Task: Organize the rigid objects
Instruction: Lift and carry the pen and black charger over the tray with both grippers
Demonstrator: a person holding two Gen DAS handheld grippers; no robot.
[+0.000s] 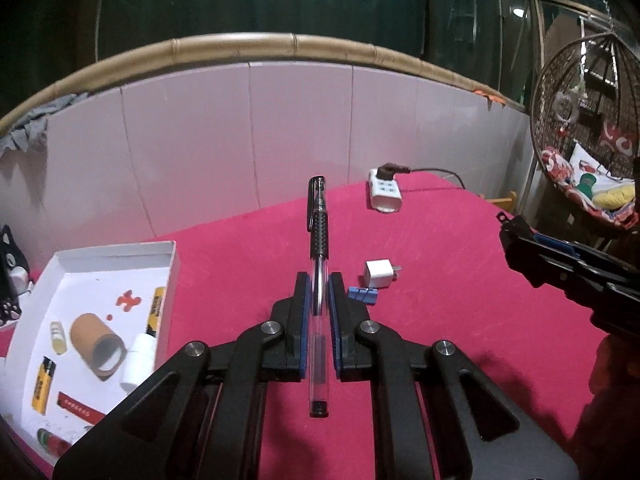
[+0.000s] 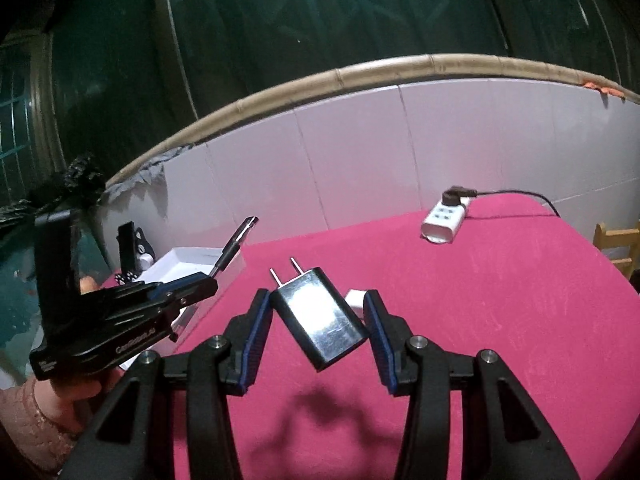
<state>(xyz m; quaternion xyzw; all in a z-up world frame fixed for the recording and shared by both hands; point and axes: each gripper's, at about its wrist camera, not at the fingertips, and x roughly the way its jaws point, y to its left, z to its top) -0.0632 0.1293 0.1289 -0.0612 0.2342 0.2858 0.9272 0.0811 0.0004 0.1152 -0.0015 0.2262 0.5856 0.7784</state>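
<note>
Left tongs (image 1: pixel 319 292) clamp the pen (image 1: pixel 318 280), its long axis running straight out toward twelve o'clock. The white box (image 1: pixel 120 252) waits at nine o'clock, nearer this hand. Right tongs (image 2: pixel 318 316) pinch the black charger (image 2: pixel 320 320) above the table (image 2: pixel 500 320).

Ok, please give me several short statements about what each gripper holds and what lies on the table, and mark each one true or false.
1. The left gripper holds a pen between its fingers. True.
2. The right gripper is empty. False: it holds a black charger.
3. The white box contains a cardboard tube. True.
4. The power strip lies inside the box. False: it lies on the pink table.
5. A white charger lies on the table. True.
</note>
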